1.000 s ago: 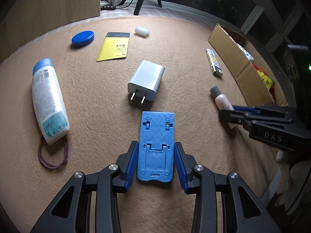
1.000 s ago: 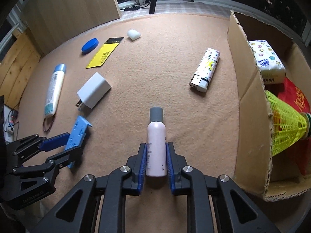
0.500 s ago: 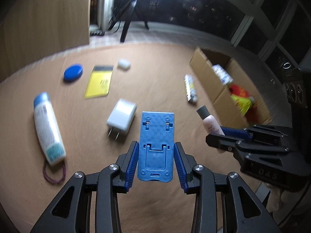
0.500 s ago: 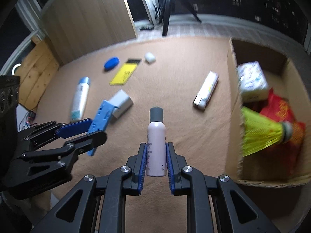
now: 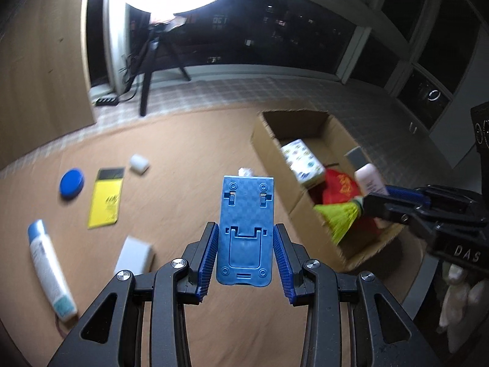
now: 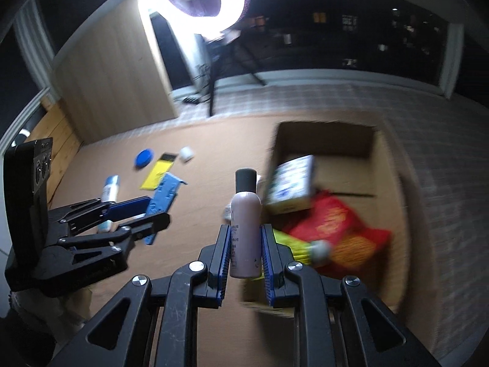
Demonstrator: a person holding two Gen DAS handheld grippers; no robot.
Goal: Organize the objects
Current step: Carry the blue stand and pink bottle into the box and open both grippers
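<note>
My left gripper (image 5: pixel 246 261) is shut on a blue plastic phone stand (image 5: pixel 245 229), held flat and lifted above the tan carpet. My right gripper (image 6: pixel 244 253) is shut on a small pink bottle (image 6: pixel 246 232) with a grey cap. In the left wrist view the right gripper (image 5: pixel 394 202) holds the bottle (image 5: pixel 368 180) over the open cardboard box (image 5: pixel 275 150). The right wrist view shows the left gripper (image 6: pixel 143 211) with the stand (image 6: pixel 162 195) at left, away from the box (image 6: pixel 394 177).
Inside the box lie a patterned tissue pack (image 5: pixel 302 162), a red bag (image 5: pixel 339 186) and a yellow-green shuttlecock (image 5: pixel 339 217). On the carpet are a white charger (image 5: pixel 134 255), a lotion tube (image 5: pixel 50 269), a yellow card (image 5: pixel 107 197), a blue lid (image 5: pixel 71 182) and a white case (image 5: pixel 139 162).
Both grippers have risen off the carpet with their objects and moved toward the box. The pink bottle now hangs over the box. The views show more of the room.
</note>
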